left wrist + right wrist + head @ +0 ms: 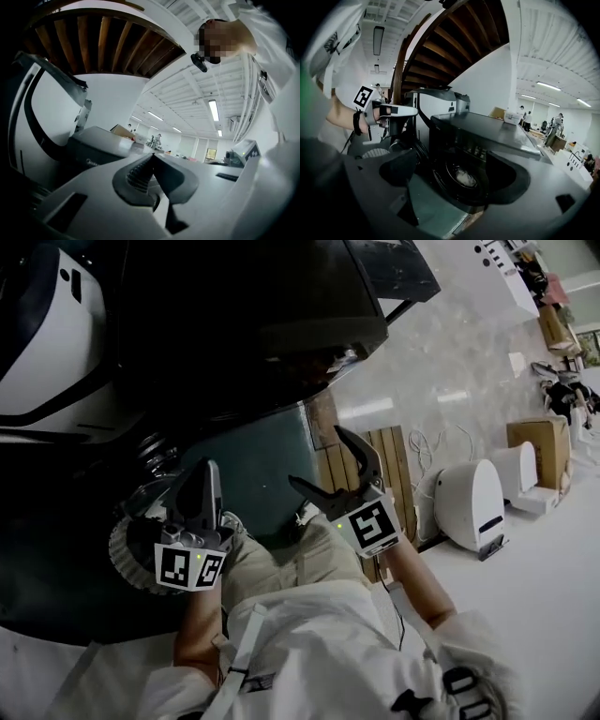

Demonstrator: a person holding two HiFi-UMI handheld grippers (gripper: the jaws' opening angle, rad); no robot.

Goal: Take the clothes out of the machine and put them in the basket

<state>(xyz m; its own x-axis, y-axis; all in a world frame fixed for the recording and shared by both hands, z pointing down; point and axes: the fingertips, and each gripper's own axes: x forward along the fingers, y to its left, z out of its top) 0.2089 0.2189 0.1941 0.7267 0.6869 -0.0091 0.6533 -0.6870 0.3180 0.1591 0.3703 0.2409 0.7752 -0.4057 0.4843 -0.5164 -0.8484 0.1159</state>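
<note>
The dark front-loading washing machine [234, 334] fills the top of the head view. In the right gripper view its round door [461, 177] shows a pale bundle of clothes [465, 176] behind it. A white perforated basket [127, 554] sits on the floor at the lower left, partly hidden by my left gripper. My left gripper [208, 468] points up beside the machine's front with its jaws shut and empty [152, 158]. My right gripper [319, 457] stands open and empty, its jaws spread wide towards the door [454, 176].
A slatted wooden pallet [375, 456] lies to the right of the machine. Two white rounded devices [469, 502] and a cardboard box [542, 442] stand further right on the pale floor. A large white appliance [47, 334] stands at the upper left.
</note>
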